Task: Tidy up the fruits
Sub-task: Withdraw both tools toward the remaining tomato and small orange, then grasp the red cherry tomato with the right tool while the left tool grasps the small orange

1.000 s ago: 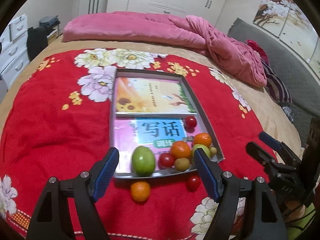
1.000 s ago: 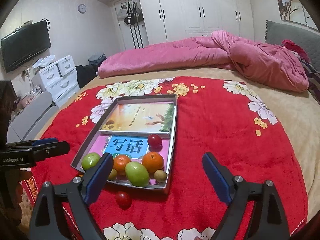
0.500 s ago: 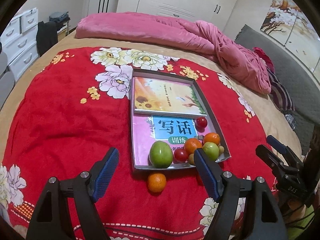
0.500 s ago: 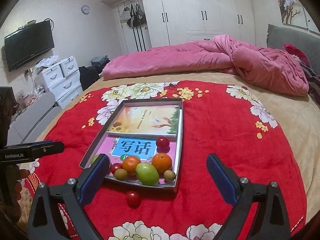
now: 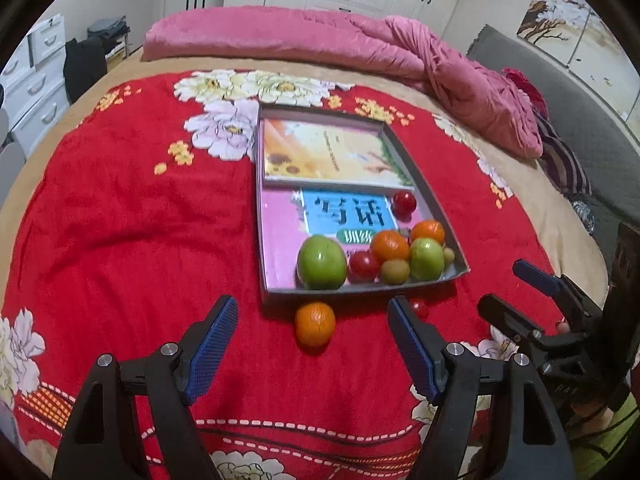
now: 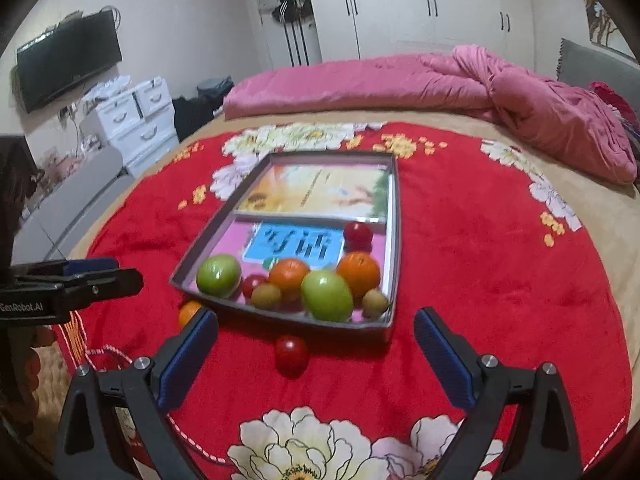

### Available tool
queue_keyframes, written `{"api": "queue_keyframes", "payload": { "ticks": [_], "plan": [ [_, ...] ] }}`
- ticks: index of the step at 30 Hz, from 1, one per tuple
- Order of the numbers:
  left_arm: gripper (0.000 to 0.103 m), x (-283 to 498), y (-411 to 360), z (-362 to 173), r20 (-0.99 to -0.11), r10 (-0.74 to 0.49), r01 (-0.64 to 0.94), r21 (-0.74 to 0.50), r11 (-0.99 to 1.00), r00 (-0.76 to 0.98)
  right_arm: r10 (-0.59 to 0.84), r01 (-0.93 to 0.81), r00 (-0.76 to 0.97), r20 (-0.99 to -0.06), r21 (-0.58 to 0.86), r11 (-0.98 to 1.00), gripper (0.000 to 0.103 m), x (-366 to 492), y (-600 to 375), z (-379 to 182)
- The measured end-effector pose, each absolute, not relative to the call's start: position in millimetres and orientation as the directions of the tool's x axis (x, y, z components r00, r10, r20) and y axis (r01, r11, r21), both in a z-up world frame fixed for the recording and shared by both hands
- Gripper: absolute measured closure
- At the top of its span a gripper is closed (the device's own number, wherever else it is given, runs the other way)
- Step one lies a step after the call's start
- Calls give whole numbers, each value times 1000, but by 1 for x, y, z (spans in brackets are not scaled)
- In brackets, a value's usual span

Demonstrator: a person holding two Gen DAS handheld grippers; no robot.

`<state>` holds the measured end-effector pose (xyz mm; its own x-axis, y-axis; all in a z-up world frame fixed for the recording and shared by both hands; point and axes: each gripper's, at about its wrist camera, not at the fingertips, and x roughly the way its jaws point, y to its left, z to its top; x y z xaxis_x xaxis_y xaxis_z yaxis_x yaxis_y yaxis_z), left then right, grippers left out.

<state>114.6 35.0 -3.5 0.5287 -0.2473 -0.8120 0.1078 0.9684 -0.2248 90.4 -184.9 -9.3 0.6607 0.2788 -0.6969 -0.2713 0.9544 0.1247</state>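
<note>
We hold both tongs apart, empty: left tongs [image 5: 312, 344] over an orange [image 5: 315, 324], right tongs [image 6: 316, 354] over a red tomato [image 6: 291, 355], both on the red blanket [image 5: 132, 240] just near of the fruit tray [image 6: 394, 248].

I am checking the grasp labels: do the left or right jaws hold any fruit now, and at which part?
Nothing is held. The left gripper and the right gripper both stand open above the blanket, with no fruit touching their jaws.
</note>
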Motion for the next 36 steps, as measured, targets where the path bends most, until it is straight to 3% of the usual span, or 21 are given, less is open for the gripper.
{"api": "queue_keyframes", "payload": {
  "ticks": [18, 21, 23, 25, 29, 32, 36],
  "plan": [
    [25, 120, 21, -59, -871, -241, 118, -210, 970, 429, 228, -249, 542, -809, 105, 963, 5, 94, -163, -74],
    [39, 121, 17, -64, -872, -258, 131, -223, 966, 416, 228, -233, 526, -819, 119, 965, 18, 102, -165, -82],
    [42, 123, 16, -67, -871, -271, 136, -235, 962, 409, 236, -231, 510, -827, 133, 964, 29, 108, -165, -88],
    [46, 125, 16, -68, -870, -273, 135, -238, 962, 411, 236, -235, 507, -829, 130, 963, 32, 110, -163, -91],
    [54, 132, 17, -70, -864, -289, 126, -260, 957, 412, 248, -269, 513, -822, 121, 956, 60, 114, -156, -91],
    [57, 136, 16, -72, -861, -297, 124, -270, 955, 413, 266, -298, 507, -820, 123, 947, 72, 115, -152, -91],
    [60, 141, 12, -77, -864, -284, 127, -254, 959, 416, 310, -345, 484, -818, 146, 927, 74, 110, -146, -88]
  ]
}}
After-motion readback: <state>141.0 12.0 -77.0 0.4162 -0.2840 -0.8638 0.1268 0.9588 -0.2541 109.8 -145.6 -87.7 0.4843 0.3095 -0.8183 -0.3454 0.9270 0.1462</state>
